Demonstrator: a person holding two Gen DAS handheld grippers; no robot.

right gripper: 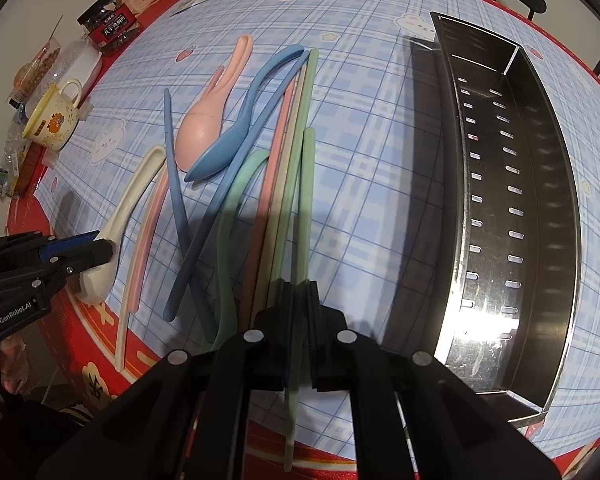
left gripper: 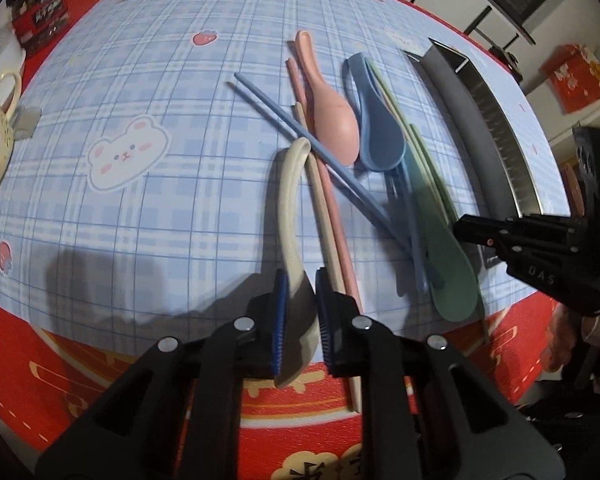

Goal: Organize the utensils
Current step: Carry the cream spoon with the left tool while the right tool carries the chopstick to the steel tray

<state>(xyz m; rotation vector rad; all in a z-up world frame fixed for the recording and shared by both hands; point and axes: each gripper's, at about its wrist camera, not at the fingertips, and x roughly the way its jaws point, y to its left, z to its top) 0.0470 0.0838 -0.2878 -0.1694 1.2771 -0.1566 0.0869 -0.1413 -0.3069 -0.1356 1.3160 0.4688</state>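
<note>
Left claw [left gripper: 300,312] nearly closed, blue pads pinching the bowl end of the cream plastic soup spoon [left gripper: 290,200] at 6 o'clock of the blue plaid tablecloth [left gripper: 140,200]. Right claw [right gripper: 296,312] clamped tight on a pale green plastic chopstick [right gripper: 306,184], probably just one. Perforated steel utensil tray [right gripper: 556,200] over at 3 o'clock.

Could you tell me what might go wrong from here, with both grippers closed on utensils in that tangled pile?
The left gripper grips the cream spoon by its bowl; the curved surface might slip. The right gripper pinches a green chopstick lying against other chopsticks, so lifting could drag them. The cream chopstick overhangs the table edge and might fall.
</note>
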